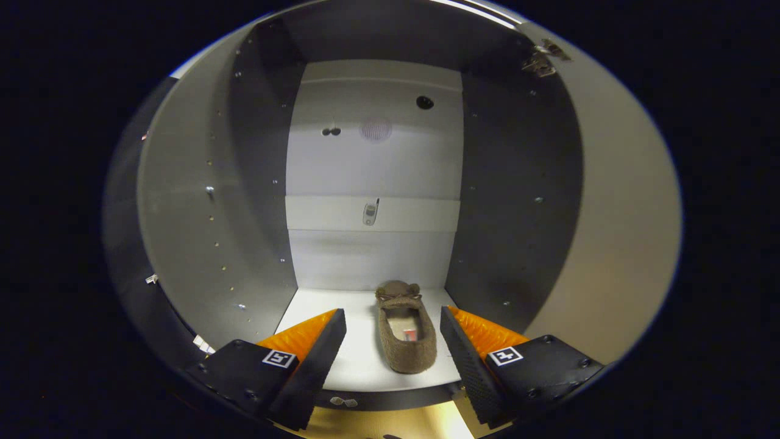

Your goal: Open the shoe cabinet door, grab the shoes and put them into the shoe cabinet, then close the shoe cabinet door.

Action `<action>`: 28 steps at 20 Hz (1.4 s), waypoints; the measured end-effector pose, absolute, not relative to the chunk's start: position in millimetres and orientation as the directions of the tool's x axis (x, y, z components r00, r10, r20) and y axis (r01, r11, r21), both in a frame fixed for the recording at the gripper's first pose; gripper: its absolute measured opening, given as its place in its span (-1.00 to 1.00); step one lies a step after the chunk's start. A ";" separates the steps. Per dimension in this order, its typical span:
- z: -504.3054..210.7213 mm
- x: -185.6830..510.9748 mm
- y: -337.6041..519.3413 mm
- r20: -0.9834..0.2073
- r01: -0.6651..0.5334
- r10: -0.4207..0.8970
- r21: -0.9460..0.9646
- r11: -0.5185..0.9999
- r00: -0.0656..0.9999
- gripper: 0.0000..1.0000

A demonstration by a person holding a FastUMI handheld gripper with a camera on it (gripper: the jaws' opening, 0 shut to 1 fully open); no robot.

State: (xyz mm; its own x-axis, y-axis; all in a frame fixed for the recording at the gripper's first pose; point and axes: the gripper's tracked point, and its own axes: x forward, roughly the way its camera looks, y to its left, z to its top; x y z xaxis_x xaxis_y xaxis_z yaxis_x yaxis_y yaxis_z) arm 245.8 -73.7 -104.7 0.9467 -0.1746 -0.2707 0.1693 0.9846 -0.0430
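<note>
A brown fuzzy slipper point(406, 329) lies on the white bottom shelf point(359, 366) inside the shoe cabinet point(372, 183), its toe pointing toward the back wall. My gripper point(393, 323) stands open in front of the cabinet's mouth. Its two fingers flank the slipper without touching it, and the slipper's heel lies between the fingertips. The cabinet door point(615, 231) is swung open on the right, with a hinge point(542, 61) near its top.
Dark side walls point(512, 201) with rows of shelf-pin holes close in the compartment on both sides. A white cross rail with a small metal fitting point(370, 213) runs across the back wall. A lit wooden floor point(390, 424) lies below the cabinet's front edge.
</note>
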 end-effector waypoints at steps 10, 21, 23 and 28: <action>-49.3 107.5 -63.1 -0.216 0.090 -0.078 0.044 0.995 0.973 0.96; -16.5 -42.1 -105.9 -0.097 0.158 -0.161 -0.028 0.987 0.982 0.95; -4.6 -65.5 -115.6 -0.064 0.189 -0.192 -0.044 0.981 0.979 0.96; 1.1 -117.2 -153.5 -0.070 0.267 -0.267 -0.006 0.964 0.961 0.96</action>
